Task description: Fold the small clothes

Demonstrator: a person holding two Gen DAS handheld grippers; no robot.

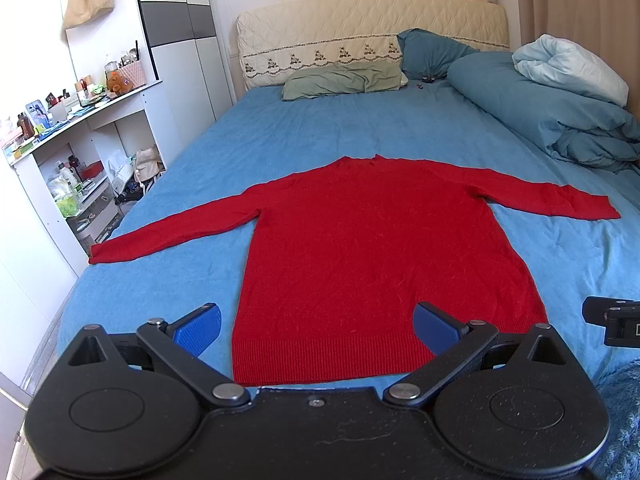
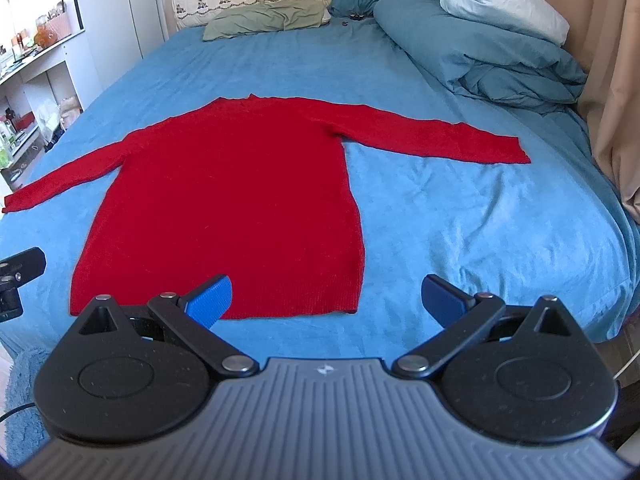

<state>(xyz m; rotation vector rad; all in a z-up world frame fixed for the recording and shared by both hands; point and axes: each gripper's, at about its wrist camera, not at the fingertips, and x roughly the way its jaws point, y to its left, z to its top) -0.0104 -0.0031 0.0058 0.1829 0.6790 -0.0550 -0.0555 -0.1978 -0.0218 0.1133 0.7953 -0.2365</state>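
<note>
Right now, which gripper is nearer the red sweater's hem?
Left. The left gripper sits centred over the red sweater's hem; the right gripper hangs off its right corner.

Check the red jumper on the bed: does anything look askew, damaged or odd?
Nothing stands out. The red knitted jumper lies flat on the blue bedsheet, both sleeves spread outward, hem straight, with no visible damage.
</note>
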